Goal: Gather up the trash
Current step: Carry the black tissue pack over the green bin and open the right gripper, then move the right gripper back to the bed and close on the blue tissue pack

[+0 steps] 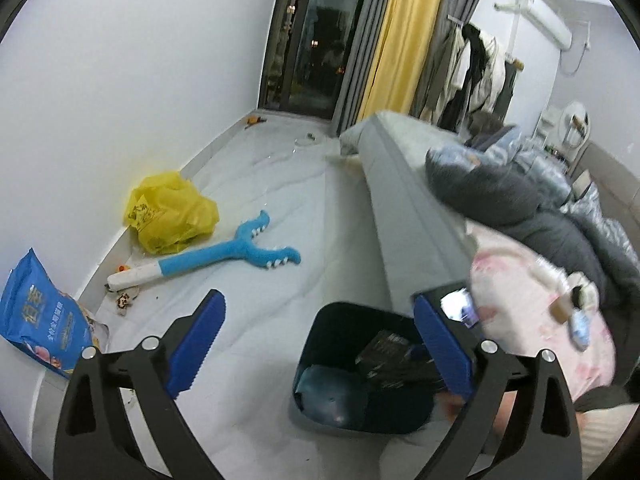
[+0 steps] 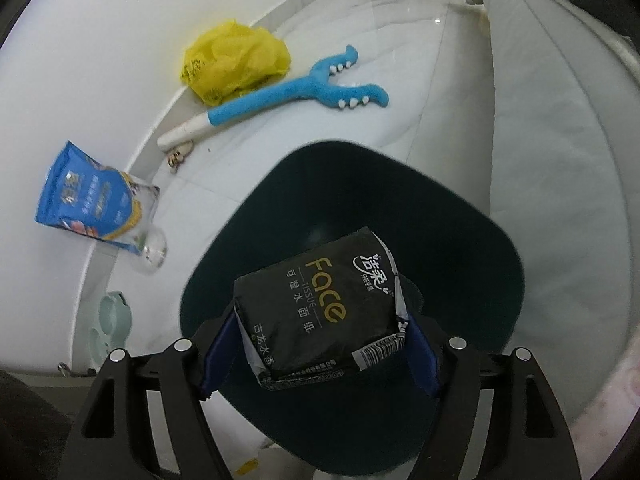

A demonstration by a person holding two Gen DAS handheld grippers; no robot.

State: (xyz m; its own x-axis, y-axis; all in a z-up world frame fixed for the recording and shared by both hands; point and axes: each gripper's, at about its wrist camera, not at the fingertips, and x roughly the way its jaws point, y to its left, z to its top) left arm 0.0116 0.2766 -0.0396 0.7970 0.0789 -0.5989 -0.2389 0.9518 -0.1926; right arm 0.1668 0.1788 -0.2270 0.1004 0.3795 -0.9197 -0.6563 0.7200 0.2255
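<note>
You are working on a pale tiled floor [image 2: 404, 92] in a bedroom, white wall on one side and the bed [image 1: 404, 168] on the other. Nearest you, the right gripper [image 2: 320, 332] pinches a black tissue pack [image 2: 320, 304] across its width, pads on the two short ends, directly above the open mouth of the dark bin [image 2: 480, 240]. The wrapper is soft, thin film, crumpled at the corners and probably nearly empty, so expect it to feel light and to buckle; holding it by the ends as you do suits it. Your left gripper [image 1: 320, 344] is spread wide with nothing between its fingers; the bin sits at about 5 o'clock in its view. Further out, a blue snack bag [image 2: 88, 200] leans on the wall at 9 o'clock: slick, floppy, best taken by its top edge. Beyond, at 11 o'clock, the yellow plastic bag [image 2: 236, 60] is limp; grab a bunched fold. Beside it lies a blue plush toy [image 2: 296, 92].
</note>
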